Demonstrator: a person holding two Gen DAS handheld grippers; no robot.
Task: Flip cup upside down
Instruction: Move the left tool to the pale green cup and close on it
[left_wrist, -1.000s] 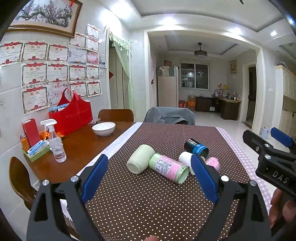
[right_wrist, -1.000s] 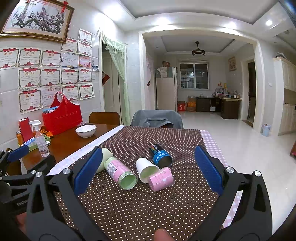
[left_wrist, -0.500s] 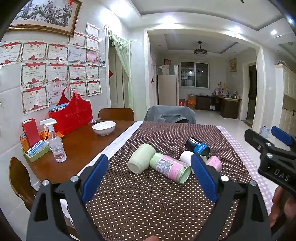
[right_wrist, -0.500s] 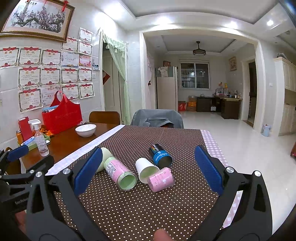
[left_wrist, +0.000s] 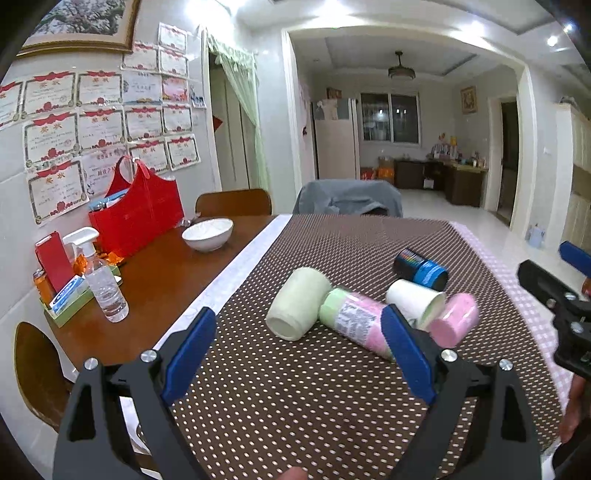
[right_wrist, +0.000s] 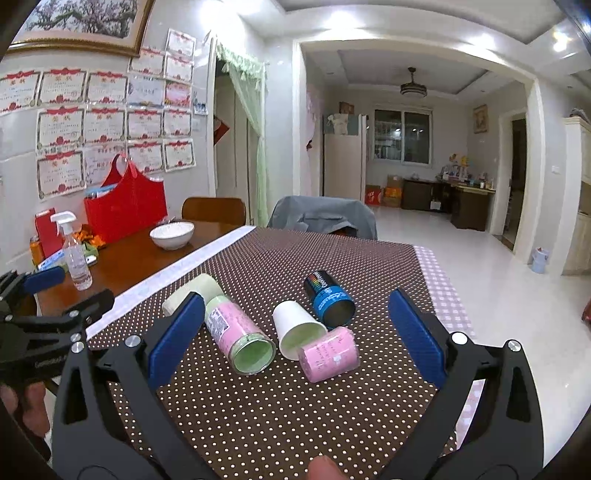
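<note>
Several cups lie on their sides on the brown dotted cloth (left_wrist: 295, 387): a pale green cup (left_wrist: 297, 308) (right_wrist: 201, 291), a pink-and-green labelled cup (left_wrist: 354, 321) (right_wrist: 240, 338), a white cup (left_wrist: 413, 299) (right_wrist: 297, 328), a pink cup (left_wrist: 454, 319) (right_wrist: 328, 354) and a black-and-blue cup (left_wrist: 421, 269) (right_wrist: 328, 299). My left gripper (left_wrist: 295, 354) is open and empty, short of the pale green cup. My right gripper (right_wrist: 295, 332) is open and empty, short of the white and pink cups. Each gripper shows at the other view's edge.
On the bare wood at the left stand a white bowl (left_wrist: 208, 233), a spray bottle (left_wrist: 105, 284), a red bag (left_wrist: 138, 214) and a small tray of items (left_wrist: 66, 299). Chairs stand at the table's far end (left_wrist: 347, 197) and left side (left_wrist: 35, 373).
Both grippers have moved slightly forward and down toward the cups, which look larger now. The cups have not moved. Both grippers stay open.
</note>
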